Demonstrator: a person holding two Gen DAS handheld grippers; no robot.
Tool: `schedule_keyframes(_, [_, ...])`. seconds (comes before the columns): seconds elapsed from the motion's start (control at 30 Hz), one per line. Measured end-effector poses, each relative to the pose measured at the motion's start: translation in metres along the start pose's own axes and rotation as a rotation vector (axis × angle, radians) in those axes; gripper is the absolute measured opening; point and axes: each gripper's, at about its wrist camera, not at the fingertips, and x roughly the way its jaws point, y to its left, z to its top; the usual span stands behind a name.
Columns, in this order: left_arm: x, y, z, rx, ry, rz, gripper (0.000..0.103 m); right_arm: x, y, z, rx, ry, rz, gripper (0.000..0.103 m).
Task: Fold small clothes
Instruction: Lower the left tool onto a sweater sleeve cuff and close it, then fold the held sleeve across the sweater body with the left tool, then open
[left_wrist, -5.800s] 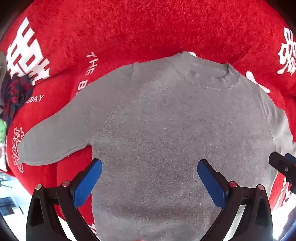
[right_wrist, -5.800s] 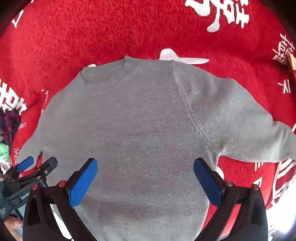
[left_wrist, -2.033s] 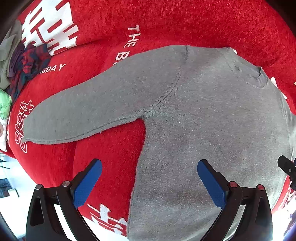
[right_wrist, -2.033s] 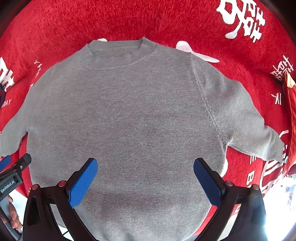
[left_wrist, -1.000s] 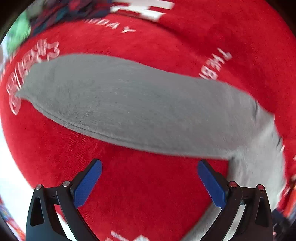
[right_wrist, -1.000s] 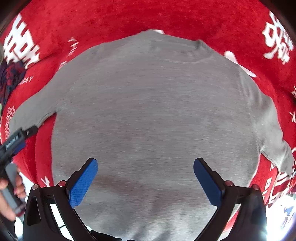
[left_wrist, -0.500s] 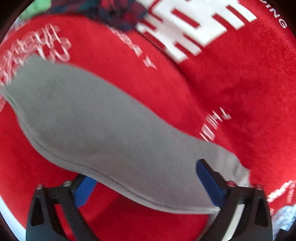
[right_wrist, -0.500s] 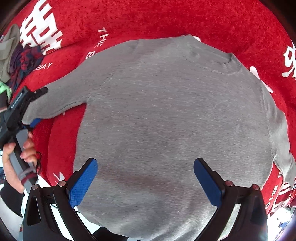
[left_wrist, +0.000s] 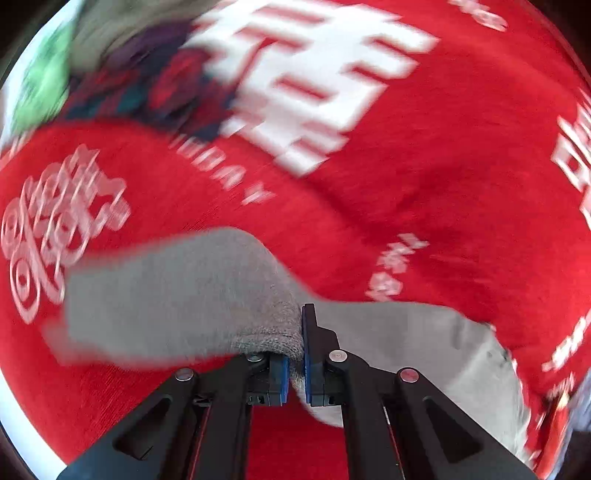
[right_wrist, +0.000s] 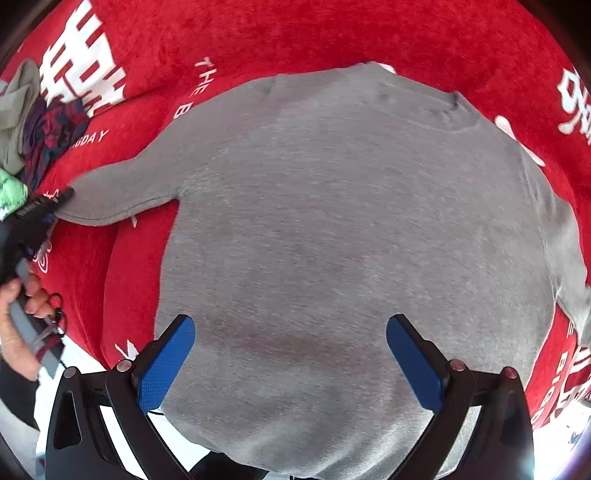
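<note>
Sleeve grasp: first fold begins.
Your left tool (left_wrist: 294, 345), open a second ago, now clamps the grey knit sweater's (right_wrist: 332, 229) left sleeve on the red blanket (right_wrist: 332, 33); your right tool (right_wrist: 291, 354) hovers apart.

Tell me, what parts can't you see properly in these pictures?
- Left wrist view: the pile of clothes is smeared by motion blur.
- Left wrist view: the sleeve cuff is blurred; the left gripper covers the pinched fabric.
- Right wrist view: the gray sweater hem is hidden behind the right gripper.
</note>
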Motion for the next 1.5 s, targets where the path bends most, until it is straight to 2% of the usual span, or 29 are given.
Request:
schedule_keyframes(0.13, [-0.022, -0.094, 0.008, 0.217, -0.072, -0.101, 0.007, -0.010, -0.030, -0.001, 0.060, -0.016, 0.024, 0.103])
schedule_keyframes(0.23, [-0.018, -0.169, -0.002, 0.353, -0.074, -0.182, 0.007, -0.018, -0.058, 0.001, 0.094, -0.039, 0.027, 0.103])
schedule_keyframes(0.3, [-0.015, -0.208, -0.016, 0.417, -0.051, -0.219, 0.007, -0.024, -0.084, 0.003, 0.123, -0.052, 0.020, 0.103])
schedule_keyframes(0.4, [0.011, -0.277, -0.054, 0.526, 0.034, -0.270, 0.007, -0.033, -0.120, 0.002, 0.174, -0.072, 0.008, 0.103])
schedule_keyframes(0.5, [0.037, -0.320, -0.092, 0.630, 0.105, -0.255, 0.007, -0.035, -0.161, -0.003, 0.236, -0.075, -0.011, 0.103])
schedule_keyframes(0.57, [0.061, -0.341, -0.119, 0.706, 0.175, -0.206, 0.007, -0.033, -0.182, -0.007, 0.269, -0.068, -0.013, 0.103])
schedule_keyframes(0.63, [0.077, -0.345, -0.136, 0.740, 0.219, -0.150, 0.017, -0.028, -0.203, -0.012, 0.307, -0.058, -0.018, 0.103])
schedule_keyframes(0.67, [0.083, -0.346, -0.142, 0.750, 0.243, -0.133, 0.049, -0.026, -0.206, -0.014, 0.318, -0.056, -0.020, 0.103])
schedule_keyframes(0.7, [0.086, -0.344, -0.145, 0.752, 0.254, -0.122, 0.095, -0.023, -0.213, -0.016, 0.332, -0.051, -0.020, 0.103])
schedule_keyframes(0.73, [0.087, -0.343, -0.147, 0.753, 0.243, -0.079, 0.103, -0.021, -0.217, -0.019, 0.344, -0.044, -0.021, 0.103])
schedule_keyframes(0.83, [0.077, -0.338, -0.149, 0.777, 0.221, -0.066, 0.103, -0.020, -0.222, -0.021, 0.346, -0.039, -0.027, 0.103])
schedule_keyframes(0.97, [0.044, -0.312, -0.128, 0.734, 0.184, -0.091, 0.103, -0.025, -0.210, -0.008, 0.285, -0.066, -0.026, 0.103])
schedule_keyframes(1.03, [0.029, -0.289, -0.108, 0.694, 0.144, -0.058, 0.103, -0.033, -0.190, 0.005, 0.207, -0.116, -0.024, 0.103])
schedule_keyframes(1.07, [0.023, -0.272, -0.096, 0.666, 0.127, -0.016, 0.103, -0.034, -0.181, 0.012, 0.175, -0.134, -0.023, 0.103])
schedule_keyframes(1.17, [0.021, -0.227, -0.074, 0.603, 0.120, 0.101, 0.103, -0.040, -0.136, 0.033, -0.010, -0.198, -0.031, 0.103])
schedule_keyframes(1.27, [0.030, -0.179, -0.069, 0.577, 0.168, 0.202, 0.103, -0.029, -0.080, 0.052, -0.235, -0.224, -0.079, 0.103])
schedule_keyframes(1.3, [0.035, -0.166, -0.072, 0.590, 0.195, 0.219, 0.103, -0.020, -0.057, 0.057, -0.343, -0.231, -0.116, 0.103])
schedule_keyframes(1.4, [0.047, -0.157, -0.088, 0.661, 0.243, 0.218, 0.103, 0.000, -0.015, 0.059, -0.545, -0.250, -0.213, 0.103])
schedule_keyframes(1.5, [0.053, -0.161, -0.099, 0.702, 0.229, 0.222, 0.103, 0.024, 0.015, 0.062, -0.700, -0.264, -0.325, 0.103])
